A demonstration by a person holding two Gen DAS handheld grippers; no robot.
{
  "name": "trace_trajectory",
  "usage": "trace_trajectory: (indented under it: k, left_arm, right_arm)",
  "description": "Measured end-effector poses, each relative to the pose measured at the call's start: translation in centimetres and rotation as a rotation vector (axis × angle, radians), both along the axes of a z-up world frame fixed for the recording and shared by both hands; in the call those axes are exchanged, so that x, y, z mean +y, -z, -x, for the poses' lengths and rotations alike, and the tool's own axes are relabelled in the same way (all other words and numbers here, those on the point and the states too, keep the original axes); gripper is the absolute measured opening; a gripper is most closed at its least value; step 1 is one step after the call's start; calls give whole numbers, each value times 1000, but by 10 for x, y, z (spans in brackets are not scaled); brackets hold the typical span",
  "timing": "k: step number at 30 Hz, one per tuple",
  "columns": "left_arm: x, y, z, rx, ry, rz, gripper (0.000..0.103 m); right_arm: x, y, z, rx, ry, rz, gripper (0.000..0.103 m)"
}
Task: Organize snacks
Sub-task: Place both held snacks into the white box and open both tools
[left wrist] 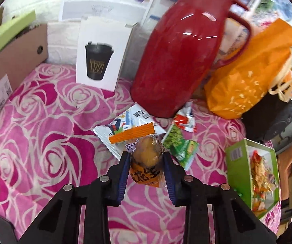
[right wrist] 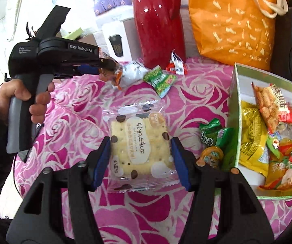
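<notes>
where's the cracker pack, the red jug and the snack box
cracker pack [right wrist: 139,148], right wrist view, on the cracker's printed middle
red jug [left wrist: 178,61], left wrist view, on its shiny belly
snack box [right wrist: 235,109], right wrist view, on its green left wall

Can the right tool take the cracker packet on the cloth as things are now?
Probably yes. The right tool is open, one finger on each side of the cracker packet, which lies flat on the pink cloth with nothing on top. The left tool is away, shut on an orange snack.
</notes>
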State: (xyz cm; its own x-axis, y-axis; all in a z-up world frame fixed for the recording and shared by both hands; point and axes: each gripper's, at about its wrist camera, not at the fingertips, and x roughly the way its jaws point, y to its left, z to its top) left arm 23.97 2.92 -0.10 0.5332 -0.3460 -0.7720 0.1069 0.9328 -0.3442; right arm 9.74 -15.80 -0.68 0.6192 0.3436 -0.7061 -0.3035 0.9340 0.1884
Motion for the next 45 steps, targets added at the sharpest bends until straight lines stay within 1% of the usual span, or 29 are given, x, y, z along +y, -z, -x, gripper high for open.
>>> trace_trajectory:
  k: [3, 8, 10, 11, 15, 20, 24, 29, 32, 35, 36, 37, 38, 39, 40, 42, 43, 45]
  left_arm:
    - [-9, -19, 13, -38, 32, -6, 33]
    - [-41, -56, 41, -119, 136, 8, 33]
    - [-58, -69, 53, -152, 191, 13, 33]
    - [-71, -76, 61, -170, 234, 19, 33]
    - [-113, -86, 79, -194, 360, 25, 33]
    - [-164, -77, 89, -169, 471, 23, 33]
    - [-200, -65, 95, -135, 540, 9, 33]
    - [-233, -49, 99, -95, 596, -20, 33]
    - [-244, -39, 99, -72, 608, -30, 33]
    - [-252, -30, 99, -63, 623, -43, 34]
    - [-252, -29, 100, -66, 628, -43, 35]
    - [-251, -28, 102, -74, 625, -47, 40]
    - [-250, -28, 103, -87, 617, -50, 45]
    - [-248, -29, 103, -100, 605, -50, 63]
    - [-245, -31, 103, -116, 587, -50, 78]
    - [-239, -36, 103, -160, 540, -45, 83]
    - [-235, -38, 102, -168, 527, -41, 84]
    - [-231, -37, 99, -157, 513, -33, 84]
  right_arm:
    - [-2, -16, 12, -46, 2, -6, 60]
    - [-19, -39, 30, -116, 47, -3, 60]
    - [-33, -46, 36, -140, 92, 8, 60]
    - [-43, -49, 40, -153, 125, 15, 60]
    - [-83, -59, 54, -178, 247, 22, 60]
    - [-135, -61, 66, -179, 414, 51, 60]
    - [-162, -57, 70, -170, 492, 66, 60]
    - [-180, -50, 59, -168, 523, 82, 60]
    - [-188, -42, 50, -171, 517, 96, 60]
    - [-191, -30, 34, -164, 501, 139, 61]
    - [-191, -26, 30, -156, 492, 152, 65]
    - [-190, -22, 27, -142, 480, 168, 80]
    - [-190, -21, 27, -143, 479, 180, 89]
    - [-189, -20, 29, -159, 482, 193, 98]
    - [-188, -20, 33, -172, 484, 199, 98]
    - [-190, -19, 36, -167, 493, 194, 98]
    - [-191, -18, 37, -164, 500, 189, 98]
    - [-194, -16, 39, -150, 517, 188, 98]
